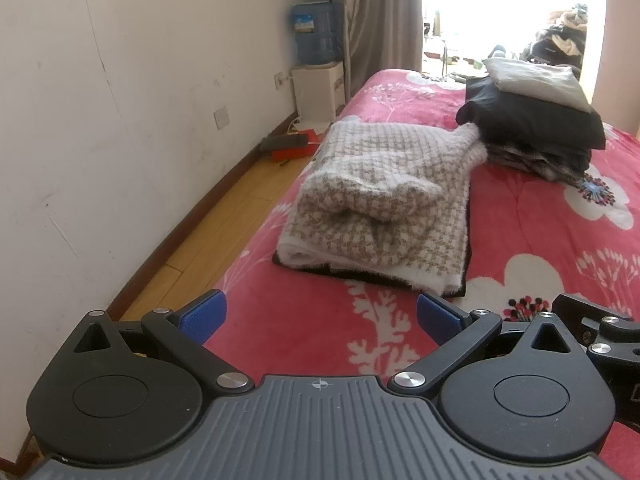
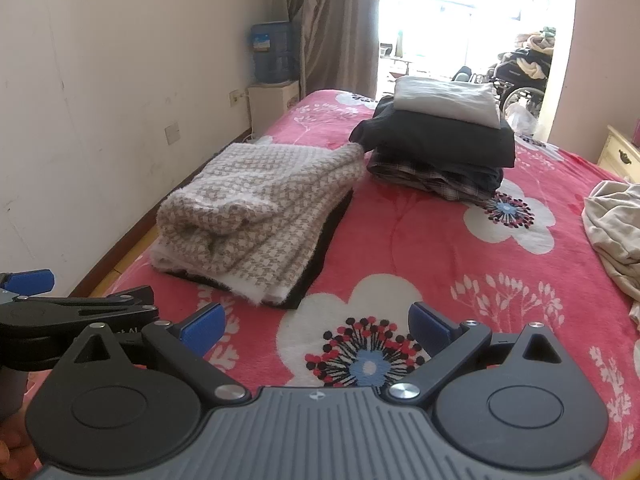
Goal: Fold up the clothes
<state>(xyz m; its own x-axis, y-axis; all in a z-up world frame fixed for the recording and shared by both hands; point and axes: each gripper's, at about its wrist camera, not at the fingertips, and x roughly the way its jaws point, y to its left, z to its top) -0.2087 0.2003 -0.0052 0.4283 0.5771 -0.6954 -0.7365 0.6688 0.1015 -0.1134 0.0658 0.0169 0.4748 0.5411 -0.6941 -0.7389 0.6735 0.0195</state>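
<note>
A folded beige-and-white houndstooth sweater [image 1: 384,204] [image 2: 260,216] lies on a dark garment on the pink flowered blanket [image 1: 532,232] [image 2: 424,248]. Behind it stands a stack of folded clothes [image 1: 536,120] [image 2: 440,136], dark pieces with a white one on top. A crumpled beige garment [image 2: 612,232] lies at the right edge of the bed. My left gripper [image 1: 320,316] hovers open in front of the sweater, nothing between its blue pads. My right gripper [image 2: 316,326] is open too, over a flower print, with the left gripper's finger [image 2: 28,282] at its left.
A white wall and a strip of wooden floor [image 1: 224,216] run along the bed's left side. A blue water jug [image 1: 316,32] on a white stand sits by the curtain. A red box [image 1: 294,146] lies on the floor. A wheelchair [image 2: 520,80] stands in the bright doorway; a dresser [image 2: 620,156] is at right.
</note>
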